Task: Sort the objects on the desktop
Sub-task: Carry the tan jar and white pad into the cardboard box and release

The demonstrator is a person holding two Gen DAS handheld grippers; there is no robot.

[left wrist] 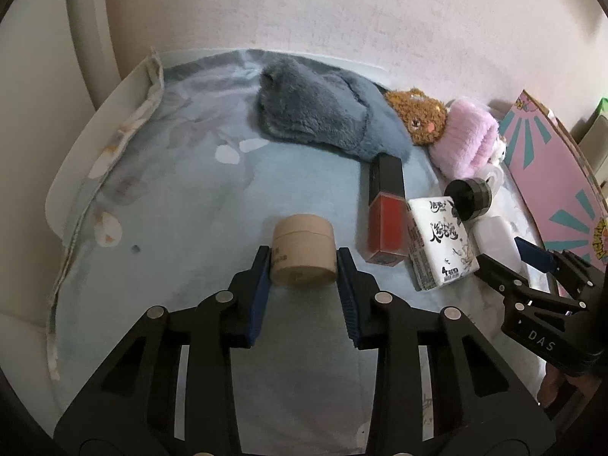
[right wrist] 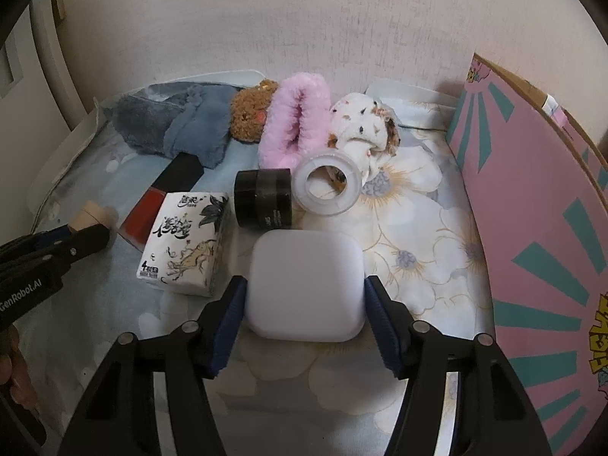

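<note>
While the plush things sit heaped along the wall, out of the working area, both claws are busy at the near edge of the cloth-covered desk (left wrist: 182, 197). The left gripper (left wrist: 303, 264) has its 2 blue pads pinching a kraft-paper jar (left wrist: 303, 252) on its side, gripped across the round body, probably because that span fits the jaws best. The right gripper (right wrist: 306, 296) brackets a white rounded case (right wrist: 306, 285) with its pads at both flanks; whether they truly press it I cannot tell. Between the 2 lie a tissue pack (right wrist: 188, 241), a red lip gloss (left wrist: 385, 212), a black jar (right wrist: 264, 197) and a clear tape roll (right wrist: 327, 189), bunched close together. The pink carton (right wrist: 532, 205) standing open at the right looks like a likely place for sorted items, though that is only my guess
</note>
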